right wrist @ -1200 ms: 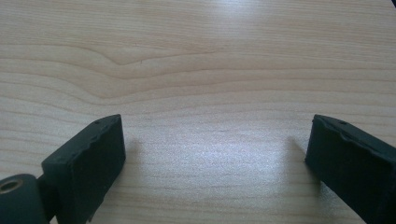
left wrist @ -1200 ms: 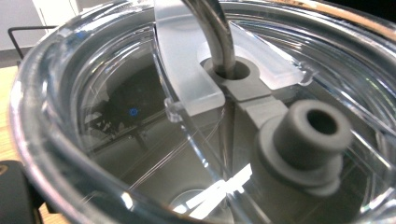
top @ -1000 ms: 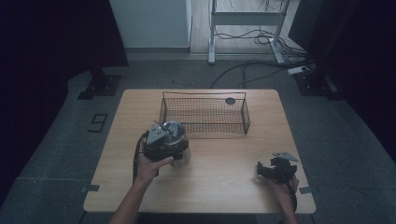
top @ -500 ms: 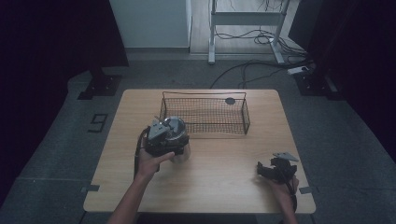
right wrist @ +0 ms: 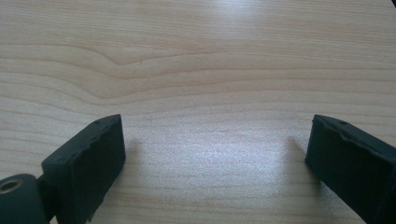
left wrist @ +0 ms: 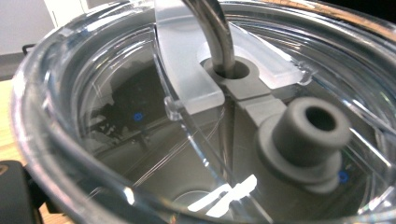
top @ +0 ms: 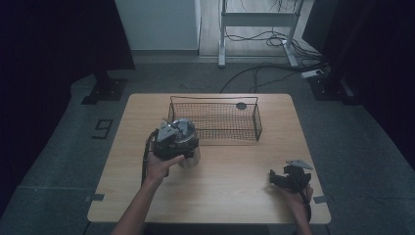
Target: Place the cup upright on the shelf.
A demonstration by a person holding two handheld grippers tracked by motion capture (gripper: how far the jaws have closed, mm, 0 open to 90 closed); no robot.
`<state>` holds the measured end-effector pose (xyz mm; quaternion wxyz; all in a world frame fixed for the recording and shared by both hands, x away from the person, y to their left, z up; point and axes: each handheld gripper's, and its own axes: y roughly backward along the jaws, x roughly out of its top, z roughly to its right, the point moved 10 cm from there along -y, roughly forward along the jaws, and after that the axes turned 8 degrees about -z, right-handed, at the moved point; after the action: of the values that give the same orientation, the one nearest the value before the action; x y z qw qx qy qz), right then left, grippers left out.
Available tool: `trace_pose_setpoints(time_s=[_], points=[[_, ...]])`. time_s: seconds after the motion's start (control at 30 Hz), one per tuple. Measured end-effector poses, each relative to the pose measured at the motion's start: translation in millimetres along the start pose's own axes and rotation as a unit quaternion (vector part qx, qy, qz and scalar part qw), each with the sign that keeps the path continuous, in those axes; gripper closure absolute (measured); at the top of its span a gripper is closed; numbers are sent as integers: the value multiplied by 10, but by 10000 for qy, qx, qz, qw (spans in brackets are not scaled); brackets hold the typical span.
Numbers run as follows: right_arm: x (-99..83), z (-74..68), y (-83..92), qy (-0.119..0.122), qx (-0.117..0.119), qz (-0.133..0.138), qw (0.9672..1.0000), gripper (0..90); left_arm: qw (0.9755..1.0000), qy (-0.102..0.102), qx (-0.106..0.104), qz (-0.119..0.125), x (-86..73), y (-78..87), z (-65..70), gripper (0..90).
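— Where's the cup (top: 190, 155)?
— Right under the left claw (top: 172, 138), just in front of the basket (top: 257, 122); its grip I cannot tell.
— The right claw (right wrist: 215, 154)?
— Spread apart, over bare desk (top: 235, 191).

tumbler (top: 190, 155) | steel body, clear lid (left wrist: 140, 116), metal straw (left wrist: 212, 32) | upright | table, just before wire basket

This looks like a lab or recording studio rather than a home: a bare light wooden table (top: 215, 181) stands alone on grey speckled carpet (top: 63, 161), ringed by black curtains (top: 54, 44), with a white metal equipment frame (top: 259, 19) and loose black cables (top: 254, 78) trailing across the floor behind it.
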<state>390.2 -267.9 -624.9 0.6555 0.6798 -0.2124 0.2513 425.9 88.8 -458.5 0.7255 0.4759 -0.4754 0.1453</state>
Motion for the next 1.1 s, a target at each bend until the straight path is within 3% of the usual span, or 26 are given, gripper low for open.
trace_pose_setpoints(time_s=[0.67, 1.0, 1.1], points=[[0, -2, 0, -18, 4, -1, 10000, 44, 9999, -105, 92, -3, 208, -37, -42, 37], [-1, -1, 1, -16, 6, -7, 10000, 45, 10000, 2, 6, 81, 343, -15, -85, 37], [-1, -1, 2, -18, 4, -6, 10000, 46, 9999, -16, 74, 82, 381, -19, -113, 37]])
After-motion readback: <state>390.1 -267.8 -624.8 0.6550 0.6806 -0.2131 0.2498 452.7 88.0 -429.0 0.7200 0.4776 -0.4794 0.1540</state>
